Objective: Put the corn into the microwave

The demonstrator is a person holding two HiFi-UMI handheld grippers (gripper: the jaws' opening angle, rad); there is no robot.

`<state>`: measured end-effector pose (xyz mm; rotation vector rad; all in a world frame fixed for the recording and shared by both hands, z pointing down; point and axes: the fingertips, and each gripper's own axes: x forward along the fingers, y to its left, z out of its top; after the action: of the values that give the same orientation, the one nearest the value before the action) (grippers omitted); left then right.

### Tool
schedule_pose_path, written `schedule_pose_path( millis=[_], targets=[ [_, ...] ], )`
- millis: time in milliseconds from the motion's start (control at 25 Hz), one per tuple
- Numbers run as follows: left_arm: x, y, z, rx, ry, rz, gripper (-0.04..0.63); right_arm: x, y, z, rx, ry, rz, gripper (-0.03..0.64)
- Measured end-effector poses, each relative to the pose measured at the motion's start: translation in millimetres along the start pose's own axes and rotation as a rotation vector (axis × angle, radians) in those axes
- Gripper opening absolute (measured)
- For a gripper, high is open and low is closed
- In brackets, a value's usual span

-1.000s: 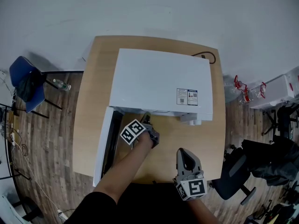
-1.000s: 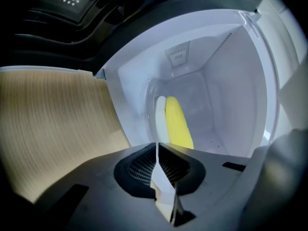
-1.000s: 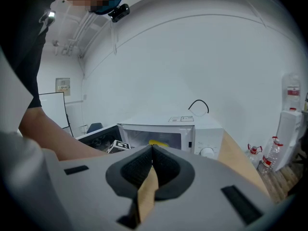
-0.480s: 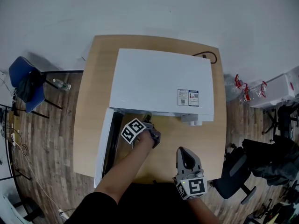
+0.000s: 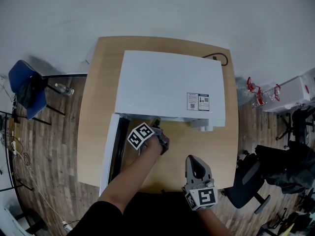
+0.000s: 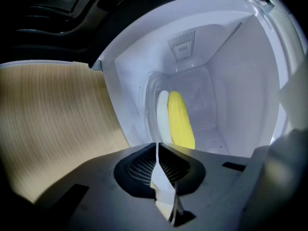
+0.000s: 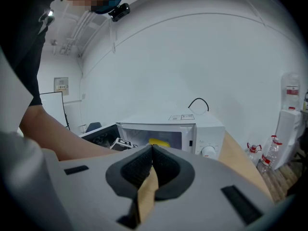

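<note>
Sitting on microwave (image 5: pixel 157 82) top: label (image 5: pixel 198 102), txt unreadable; corn (image 6: pixel 182 119) inside.

Left tool (image 5: pixel 155 126) reaches forward, jaws shut, apparently empty; right tool (image 5: pixel 192 160) held back, jaws shut.
</note>
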<state>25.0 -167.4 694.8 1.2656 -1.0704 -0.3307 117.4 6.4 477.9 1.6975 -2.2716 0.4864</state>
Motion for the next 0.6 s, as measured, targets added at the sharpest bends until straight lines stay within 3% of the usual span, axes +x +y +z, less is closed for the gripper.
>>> schedule_pose_path(
  millis=[400,480,600],
  targets=[
    [-2.2,-0.6,-1.8,-0.01,0.013,-0.014,0.025,0.5,2.6,3.5,-0.008,-0.007,0.006,0.06],
    [-6.3,-3.6,-6.6,0.015,0.032,-0.025,0.025,-0.2,3.1,4.9,-0.011,-0.014,0.006,0.06],
    [-19.2,-11.8,-22.5,0.123,0.088,-0.047,0.025,-4.3,5.8,8.3,-0.013,-0.029,0.006,0.06]
  ],
)
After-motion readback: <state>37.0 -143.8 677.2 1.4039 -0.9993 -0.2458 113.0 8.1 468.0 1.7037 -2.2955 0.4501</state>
